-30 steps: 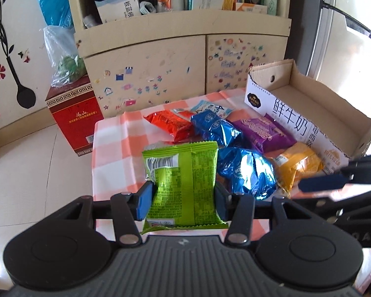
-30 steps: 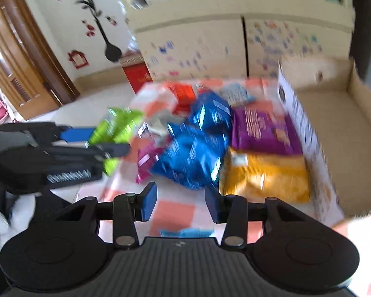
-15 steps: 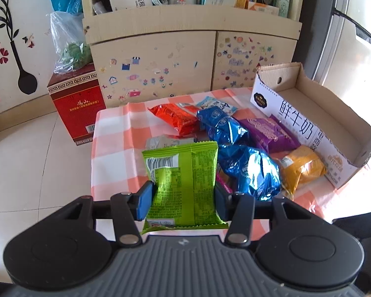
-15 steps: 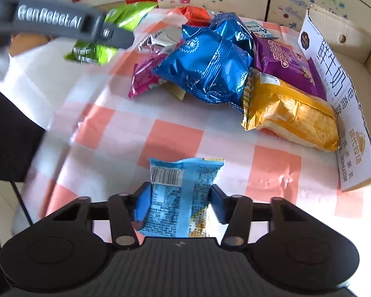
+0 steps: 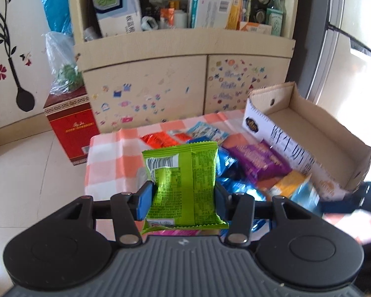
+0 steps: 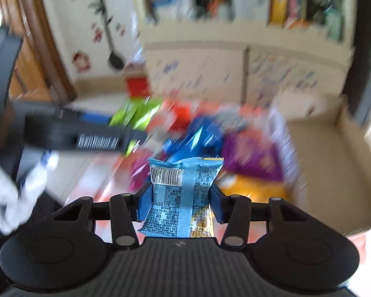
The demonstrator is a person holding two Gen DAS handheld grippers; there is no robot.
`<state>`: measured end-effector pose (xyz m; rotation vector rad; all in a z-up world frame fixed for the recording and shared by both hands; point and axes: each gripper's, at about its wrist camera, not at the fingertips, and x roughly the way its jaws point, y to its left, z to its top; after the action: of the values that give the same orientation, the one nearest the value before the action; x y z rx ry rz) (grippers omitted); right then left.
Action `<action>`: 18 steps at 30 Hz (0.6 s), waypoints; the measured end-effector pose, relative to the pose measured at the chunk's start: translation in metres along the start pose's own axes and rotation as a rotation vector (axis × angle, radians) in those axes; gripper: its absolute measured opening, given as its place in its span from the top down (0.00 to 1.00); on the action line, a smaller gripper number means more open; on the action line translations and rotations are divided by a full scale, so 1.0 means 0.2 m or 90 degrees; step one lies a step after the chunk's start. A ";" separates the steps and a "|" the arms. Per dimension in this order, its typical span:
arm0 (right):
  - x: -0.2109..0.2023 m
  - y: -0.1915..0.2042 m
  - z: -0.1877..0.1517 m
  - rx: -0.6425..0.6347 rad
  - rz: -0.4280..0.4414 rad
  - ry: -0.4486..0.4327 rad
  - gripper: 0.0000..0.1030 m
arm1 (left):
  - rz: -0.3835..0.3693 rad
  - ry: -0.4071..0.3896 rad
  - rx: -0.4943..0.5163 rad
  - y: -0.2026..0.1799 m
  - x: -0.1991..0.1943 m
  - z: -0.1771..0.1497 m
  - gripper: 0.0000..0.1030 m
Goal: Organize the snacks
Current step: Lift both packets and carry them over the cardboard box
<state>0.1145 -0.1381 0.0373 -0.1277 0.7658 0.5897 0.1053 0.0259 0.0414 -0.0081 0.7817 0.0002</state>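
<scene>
Since a moment ago your right gripper [image 6: 180,203] lifts the blue packet [image 6: 183,195] off the surface [image 5: 111,156], jaws pinching it; left gripper [image 5: 183,203] pinches the green packet [image 5: 183,185]. Both look bound for the box [image 5: 316,128], far right.

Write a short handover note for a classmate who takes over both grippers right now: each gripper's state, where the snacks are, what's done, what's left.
Left gripper: shut on a green foil snack packet, held above the table.
Right gripper: shut on a light-blue snack packet, also lifted.
Open cardboard box at the right looks empty.
Done: two packets picked up.
Left: box these two, then the blue, purple, orange and yellow packets on the checked tablecloth.
</scene>
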 end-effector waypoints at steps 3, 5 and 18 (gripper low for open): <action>-0.05 -0.10 0.06 0.016 -0.050 -0.039 0.46 | -0.018 -0.006 0.003 -0.06 0.02 0.05 0.51; -0.06 -0.17 0.08 0.032 -0.079 -0.051 0.46 | -0.030 -0.011 0.010 -0.11 0.03 0.09 0.51; -0.15 -0.51 0.10 0.189 -0.184 -0.066 0.46 | -0.100 -0.015 0.050 -0.45 0.17 0.25 0.51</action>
<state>0.1653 -0.2313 0.0626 0.0651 0.7103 0.2035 0.1656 -0.0644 0.0540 0.0053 0.7561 -0.1792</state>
